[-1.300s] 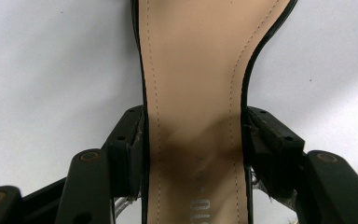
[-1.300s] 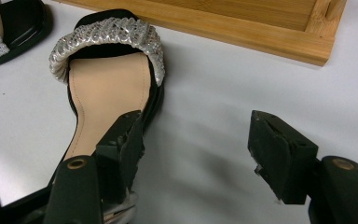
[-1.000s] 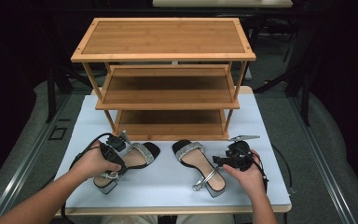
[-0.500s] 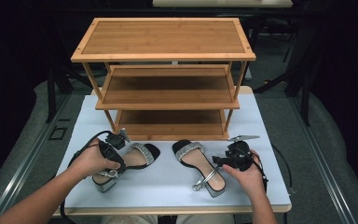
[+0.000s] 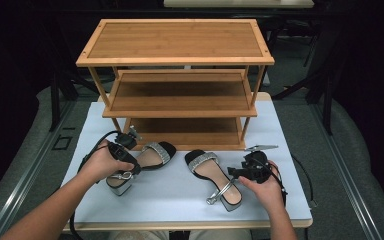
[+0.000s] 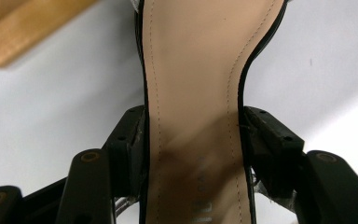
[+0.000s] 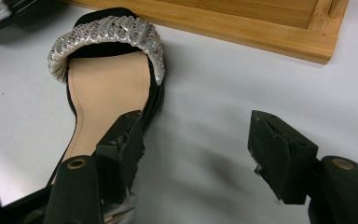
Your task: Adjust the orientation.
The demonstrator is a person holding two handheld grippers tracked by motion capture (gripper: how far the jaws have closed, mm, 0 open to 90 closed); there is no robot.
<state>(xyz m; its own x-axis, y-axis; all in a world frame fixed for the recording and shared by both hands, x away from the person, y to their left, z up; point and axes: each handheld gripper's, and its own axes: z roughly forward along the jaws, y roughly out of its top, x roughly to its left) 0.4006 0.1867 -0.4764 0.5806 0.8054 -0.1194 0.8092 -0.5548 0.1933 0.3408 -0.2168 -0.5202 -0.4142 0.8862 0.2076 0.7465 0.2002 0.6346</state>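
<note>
Now your left gripper (image 5: 130, 161) is pinching the left sandal (image 5: 145, 160) at its waist, low on the surface (image 5: 180, 202) before the rack (image 5: 177, 85). Keep it level while lifting. Your right gripper (image 5: 240, 172) is hanging spread beside the right sandal (image 5: 212, 175).

We see the rack (image 5: 175, 47) in honey-coloured wood with visible grain and a smooth, lightly satin finish. The table top (image 5: 290, 150) looks like matt, pale, smooth laminate. The left sandal (image 6: 193, 93) has a smooth tan insole resembling leather, stitched along its edge, with a glossy black rim. The right sandal (image 7: 105, 88) carries a toe band (image 7: 107, 32) of glittering silver stones, rough and bright against its matt black sole. Both the left gripper (image 6: 191, 140) and the right gripper (image 7: 196, 144) look like matt black plastic with brass-coloured metal rivets.
</note>
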